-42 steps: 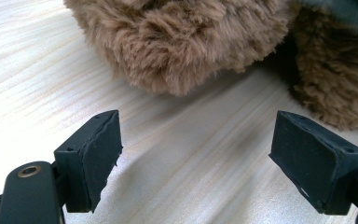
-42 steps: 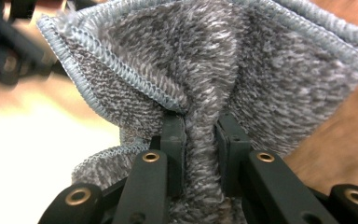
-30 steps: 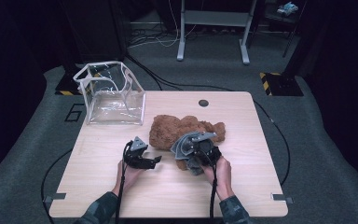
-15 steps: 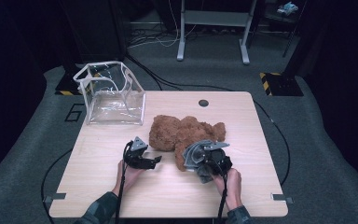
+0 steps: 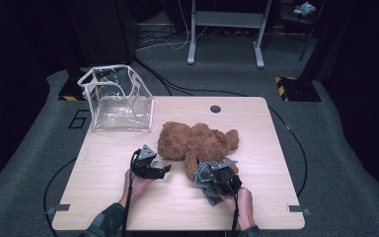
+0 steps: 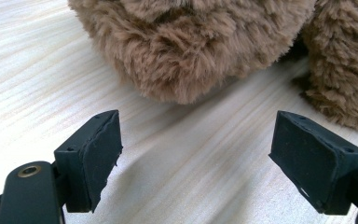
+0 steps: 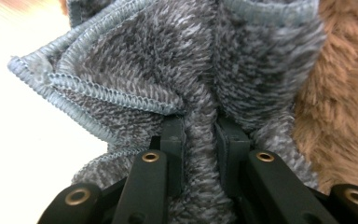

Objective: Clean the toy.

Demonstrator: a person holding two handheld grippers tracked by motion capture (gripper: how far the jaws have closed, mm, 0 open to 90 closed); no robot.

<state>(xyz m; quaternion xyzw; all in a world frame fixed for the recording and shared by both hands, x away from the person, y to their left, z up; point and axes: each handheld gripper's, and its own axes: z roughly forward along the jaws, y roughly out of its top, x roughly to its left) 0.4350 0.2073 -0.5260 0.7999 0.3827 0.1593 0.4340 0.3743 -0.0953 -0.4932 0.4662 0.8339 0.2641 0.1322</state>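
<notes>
- Wooden table (image 5: pixel 128 148), dark surroundings; a clear plastic bag (image 5: pixel 118 101) is seen far left.
- Left gripper (image 6: pixel 196 149) is held wide open and empty before the teddy bear (image 5: pixel 197 140).
- Right gripper (image 7: pixel 200 140) is clamped on a grey cloth (image 7: pixel 168 70); the bear could be dragged along if fur is snagged.

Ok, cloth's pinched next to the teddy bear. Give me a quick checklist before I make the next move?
1. Right gripper shut on the grey cloth: ok.
2. Only cloth between its jaws, no brown fur: ok.
3. Left gripper open, nothing between its jaws: ok.
4. Left gripper apart from the teddy bear: ok.
5. Cloth free of the bear: cannot tell; it lies against the fur.
6. Clear bag upright on the table: ok.
</notes>
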